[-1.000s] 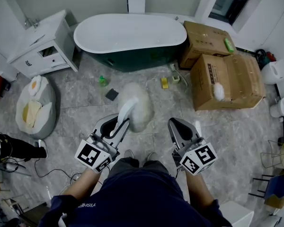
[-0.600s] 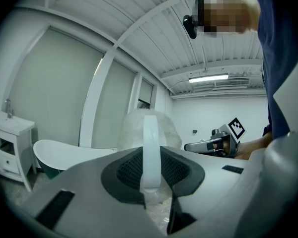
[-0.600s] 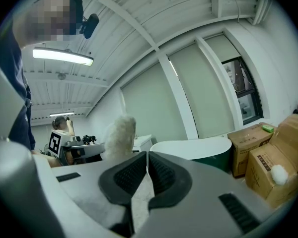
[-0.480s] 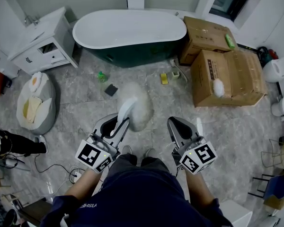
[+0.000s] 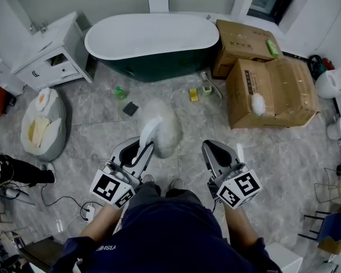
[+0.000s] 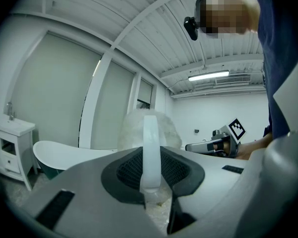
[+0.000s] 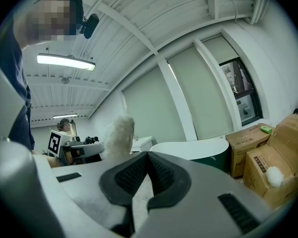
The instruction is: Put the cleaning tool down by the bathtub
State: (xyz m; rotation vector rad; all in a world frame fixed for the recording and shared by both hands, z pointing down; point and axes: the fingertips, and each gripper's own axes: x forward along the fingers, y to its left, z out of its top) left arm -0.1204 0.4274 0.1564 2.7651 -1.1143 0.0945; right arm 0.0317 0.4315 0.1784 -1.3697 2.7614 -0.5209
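The grey marbled tile floor [image 5: 273, 152] carries all items in the room. The bathtub [image 5: 153, 38], white inside and dark green outside, stands at the far side of the floor against the wall. Two cardboard boxes [image 5: 273, 92] stand to the right of the tub, the nearer one with a white fluffy ball [image 5: 257, 104] on its face. A white vanity cabinet [image 5: 45, 53] stands to the left of the tub, with a pale bean bag [image 5: 42, 124] on the floor in front of it. The cleaning tool [image 5: 162, 127], a white fluffy duster on a curved white handle, is off the floor: the left hand-held gripper [image 5: 139, 147] is clamped on the handle, and the fluffy head projects forward past the jaws toward the tub, well apart from it. The right hand-held gripper [image 5: 210, 149] is level beside the left one; its jaws are together at the tips with nothing between them. Small items lie on the floor just in front of the tub: a green bottle [image 5: 120, 94], a dark square sponge [image 5: 131, 108] and a yellow sponge [image 5: 193, 95].
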